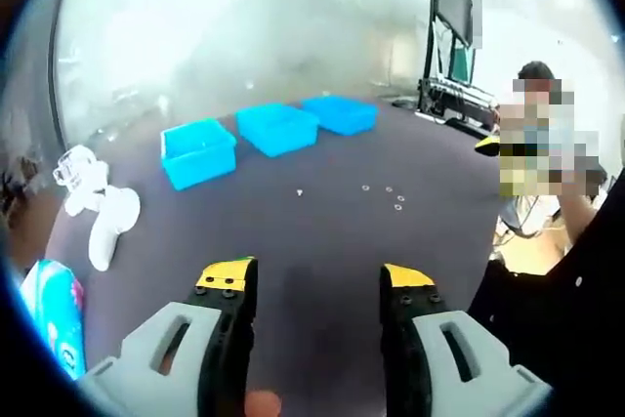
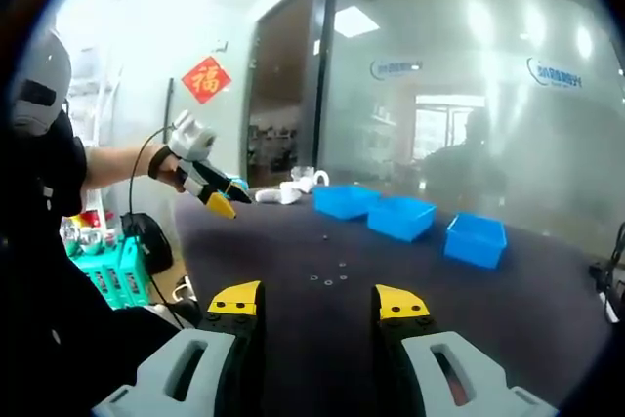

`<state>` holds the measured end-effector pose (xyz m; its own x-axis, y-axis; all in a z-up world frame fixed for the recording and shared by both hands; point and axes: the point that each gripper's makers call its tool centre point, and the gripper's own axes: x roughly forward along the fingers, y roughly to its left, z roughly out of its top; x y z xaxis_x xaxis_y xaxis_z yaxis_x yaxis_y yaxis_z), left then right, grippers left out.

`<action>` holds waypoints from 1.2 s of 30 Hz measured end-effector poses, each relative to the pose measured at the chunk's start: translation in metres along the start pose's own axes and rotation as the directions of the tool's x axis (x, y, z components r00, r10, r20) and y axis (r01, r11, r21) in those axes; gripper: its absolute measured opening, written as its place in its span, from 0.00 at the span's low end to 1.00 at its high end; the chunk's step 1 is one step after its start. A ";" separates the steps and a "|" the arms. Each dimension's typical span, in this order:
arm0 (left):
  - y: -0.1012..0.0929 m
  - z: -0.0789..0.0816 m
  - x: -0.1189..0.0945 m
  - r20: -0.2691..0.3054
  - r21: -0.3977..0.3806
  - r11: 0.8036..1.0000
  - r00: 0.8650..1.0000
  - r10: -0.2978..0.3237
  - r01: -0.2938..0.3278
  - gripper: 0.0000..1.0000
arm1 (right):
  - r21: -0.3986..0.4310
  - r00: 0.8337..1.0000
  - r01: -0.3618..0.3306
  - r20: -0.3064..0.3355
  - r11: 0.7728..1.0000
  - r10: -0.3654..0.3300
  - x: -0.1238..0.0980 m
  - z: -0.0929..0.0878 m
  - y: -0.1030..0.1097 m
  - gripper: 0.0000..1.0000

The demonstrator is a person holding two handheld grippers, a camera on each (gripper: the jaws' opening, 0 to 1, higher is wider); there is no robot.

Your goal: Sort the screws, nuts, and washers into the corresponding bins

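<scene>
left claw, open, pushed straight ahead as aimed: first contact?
Probably the bare dark tabletop ahead of the left claw. Beyond that lie tiny loose hardware pieces, then the middle blue bin. Depth is unclear.

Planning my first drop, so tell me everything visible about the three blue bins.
The three blue bins are open-topped rectangular trays, plastic by the look. They sit upright in a spaced row on the dark table, apart from each other, beyond the small scattered hardware. Their contents cannot be made out. Neither tool touches them.
</scene>
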<state>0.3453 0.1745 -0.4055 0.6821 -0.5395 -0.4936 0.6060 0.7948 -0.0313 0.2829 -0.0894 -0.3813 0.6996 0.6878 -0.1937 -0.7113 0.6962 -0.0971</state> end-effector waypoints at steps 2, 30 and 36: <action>0.000 0.002 0.003 -0.001 0.000 1.000 1.000 -0.006 0.006 0.47 | 0.001 1.000 0.001 0.000 1.000 -0.001 -0.001 0.000 -0.001 0.39; 0.008 0.041 0.091 -0.113 0.024 0.997 0.991 -0.069 0.072 0.47 | 0.027 1.000 0.015 -0.009 1.000 -0.015 -0.004 -0.012 -0.007 0.39; -0.002 0.046 0.110 -0.178 0.033 0.992 0.977 -0.114 0.122 0.47 | 0.033 1.000 0.023 -0.009 0.999 -0.023 -0.006 -0.013 -0.011 0.39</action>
<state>0.4380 0.1004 -0.4197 0.5245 -0.5687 -0.6336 0.6978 0.7135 -0.0628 0.2860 -0.1036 -0.3918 0.7150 0.6699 -0.2000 -0.6924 0.7182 -0.0692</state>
